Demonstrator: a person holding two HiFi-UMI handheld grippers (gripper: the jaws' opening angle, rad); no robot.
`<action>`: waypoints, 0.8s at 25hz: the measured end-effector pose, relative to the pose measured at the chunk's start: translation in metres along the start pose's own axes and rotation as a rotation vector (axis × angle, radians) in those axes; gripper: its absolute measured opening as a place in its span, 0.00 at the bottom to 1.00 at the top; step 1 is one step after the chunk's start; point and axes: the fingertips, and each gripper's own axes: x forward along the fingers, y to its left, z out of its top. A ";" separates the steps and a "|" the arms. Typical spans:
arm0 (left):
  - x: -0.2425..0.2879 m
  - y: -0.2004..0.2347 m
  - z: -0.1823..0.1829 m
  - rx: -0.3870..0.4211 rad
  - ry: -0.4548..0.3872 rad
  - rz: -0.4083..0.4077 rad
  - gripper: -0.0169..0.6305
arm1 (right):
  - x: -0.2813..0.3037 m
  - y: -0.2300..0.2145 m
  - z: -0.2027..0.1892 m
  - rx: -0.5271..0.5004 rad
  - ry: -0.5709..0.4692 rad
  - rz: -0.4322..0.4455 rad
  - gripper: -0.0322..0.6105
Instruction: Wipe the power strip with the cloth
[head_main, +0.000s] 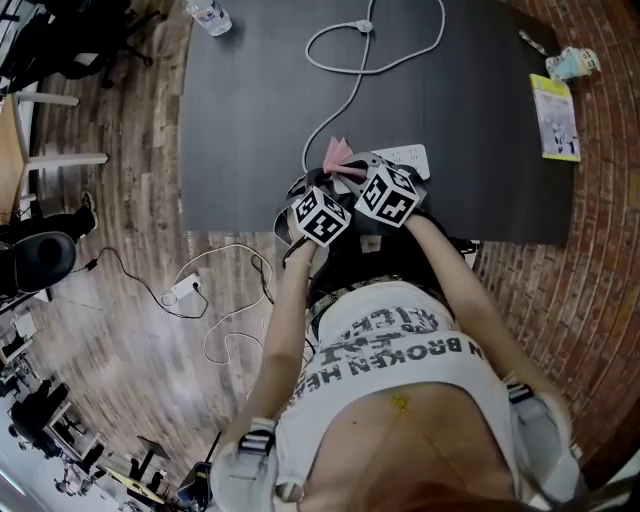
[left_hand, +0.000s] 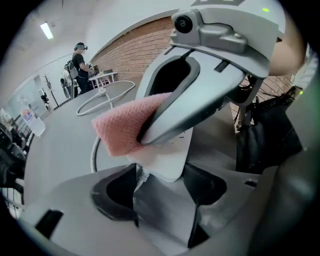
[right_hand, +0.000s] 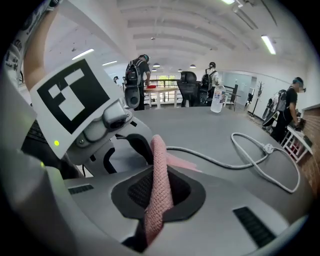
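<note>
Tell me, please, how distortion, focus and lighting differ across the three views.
Head view: wide-angle bend curves the edges of the table; light is even, no strong glare. Left gripper view: black rounded corners, the power strip close up looks soft, the cloth sharper. Right gripper view: bright ceiling lights, cloth weave crisp, cable sharp.

Bright, even indoor light; we see ceiling strip lamps (right_hand: 267, 44) overhead. Shadows soft, no hard glare on the dark desk (head_main: 250, 120); floor (head_main: 130, 310) has a pale sheen. Both gripper views: heavy fisheye w/ black corners. Cloth (right_hand: 159, 185) weave sharp; left hand-held gripper (left_hand: 160, 187) body soft up close.
</note>
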 end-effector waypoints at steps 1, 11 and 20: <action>0.000 0.000 0.000 -0.002 0.003 -0.003 0.45 | 0.004 0.002 -0.002 -0.011 0.016 0.006 0.08; 0.003 -0.001 0.000 -0.011 0.008 -0.017 0.46 | 0.016 0.005 -0.009 0.000 0.043 0.022 0.08; 0.001 0.000 -0.003 -0.015 0.011 -0.028 0.46 | 0.017 0.008 -0.007 -0.028 0.053 0.009 0.08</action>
